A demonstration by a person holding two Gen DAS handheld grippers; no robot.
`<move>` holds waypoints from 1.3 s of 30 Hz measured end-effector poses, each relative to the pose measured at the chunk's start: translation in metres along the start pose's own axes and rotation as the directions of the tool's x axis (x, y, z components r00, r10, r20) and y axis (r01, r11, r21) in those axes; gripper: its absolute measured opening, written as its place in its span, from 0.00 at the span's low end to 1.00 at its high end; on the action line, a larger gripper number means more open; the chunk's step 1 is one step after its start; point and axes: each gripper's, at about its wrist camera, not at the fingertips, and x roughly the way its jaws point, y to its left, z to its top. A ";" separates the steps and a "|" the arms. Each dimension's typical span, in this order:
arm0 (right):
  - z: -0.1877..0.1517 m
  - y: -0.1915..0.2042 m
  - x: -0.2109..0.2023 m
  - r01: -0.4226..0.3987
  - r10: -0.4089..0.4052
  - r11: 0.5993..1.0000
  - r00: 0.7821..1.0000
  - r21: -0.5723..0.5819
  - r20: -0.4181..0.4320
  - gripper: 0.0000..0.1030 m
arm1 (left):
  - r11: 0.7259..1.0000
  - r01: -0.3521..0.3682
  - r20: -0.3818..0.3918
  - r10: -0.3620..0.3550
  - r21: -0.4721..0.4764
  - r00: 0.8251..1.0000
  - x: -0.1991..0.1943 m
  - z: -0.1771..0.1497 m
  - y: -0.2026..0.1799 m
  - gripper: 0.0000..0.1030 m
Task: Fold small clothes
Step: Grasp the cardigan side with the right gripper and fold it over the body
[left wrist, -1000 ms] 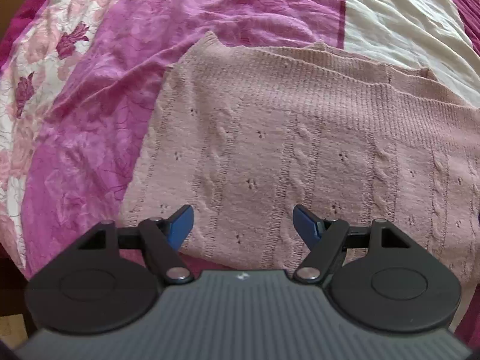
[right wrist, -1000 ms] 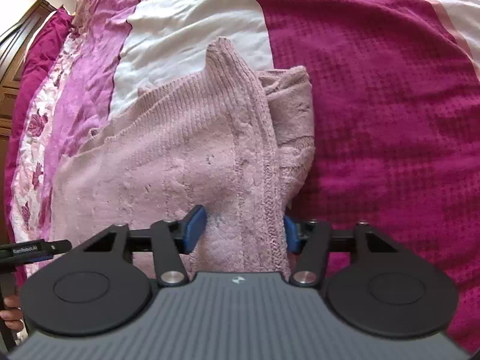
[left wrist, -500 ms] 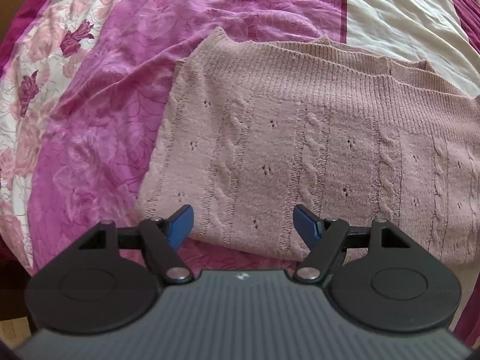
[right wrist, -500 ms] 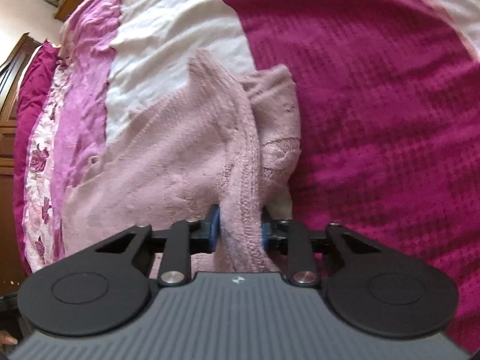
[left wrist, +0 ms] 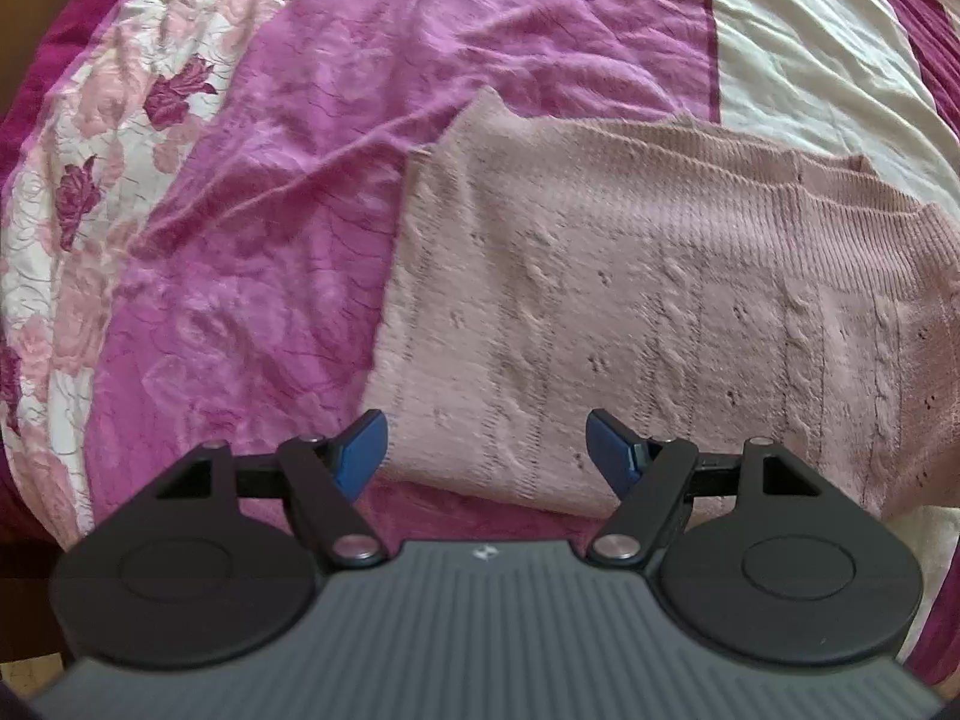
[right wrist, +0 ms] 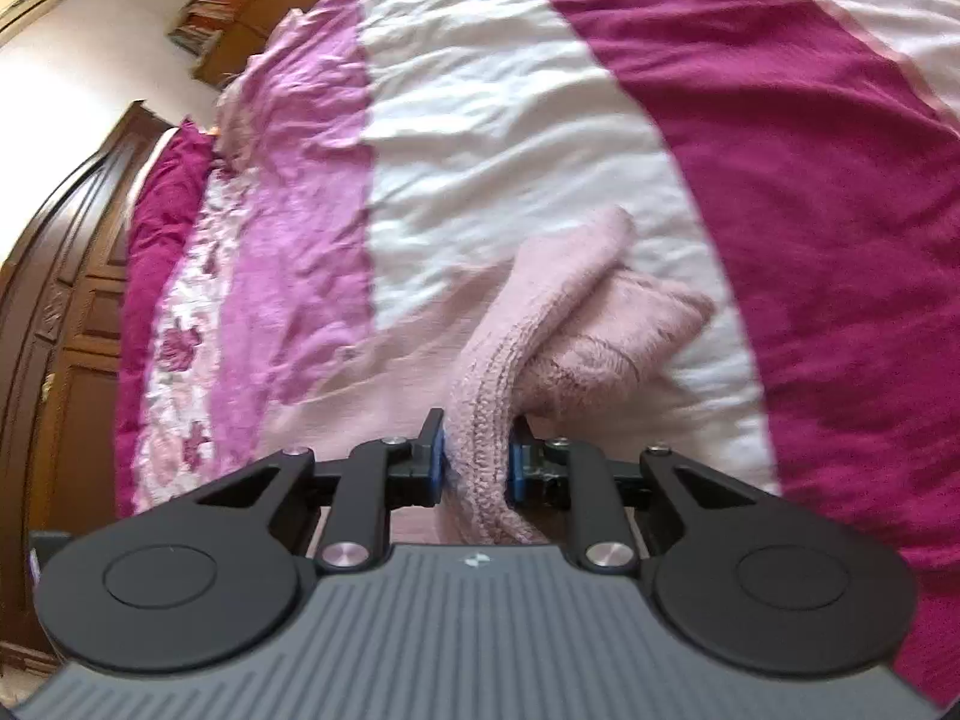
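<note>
Right wrist view: our right gripper (right wrist: 477,465) is closing on a bunched edge of the soft, limp pink sweater (left wrist: 630,324) lying on the bed (left wrist: 270,240); left gripper (left wrist: 486,456) hovers, fingers apart.

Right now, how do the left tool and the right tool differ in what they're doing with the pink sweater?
The left tool stands wide open, nothing between its pads; the right tool is closing, pads pressing a bunched fold of the pink sweater. Below the left tool the sweater lies flat on the bedspread; at the right tool it is lifted. Both have blue pads.
</note>
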 end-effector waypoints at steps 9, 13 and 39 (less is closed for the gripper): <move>-0.017 0.085 0.012 -0.043 0.042 0.994 0.999 -0.103 -0.007 0.21 | 1.000 0.010 0.028 -0.009 -0.027 1.000 -0.012 0.010 0.038 0.72; -0.026 0.112 0.025 -0.055 0.053 0.992 0.998 -0.116 -0.018 0.21 | 0.999 0.017 0.031 -0.016 -0.046 0.999 -0.013 0.012 0.057 0.72; -0.119 0.233 0.206 -0.007 -0.082 0.928 0.972 -0.372 -0.222 0.21 | 0.996 0.040 -0.011 -0.041 -0.077 0.999 0.024 0.014 0.145 0.72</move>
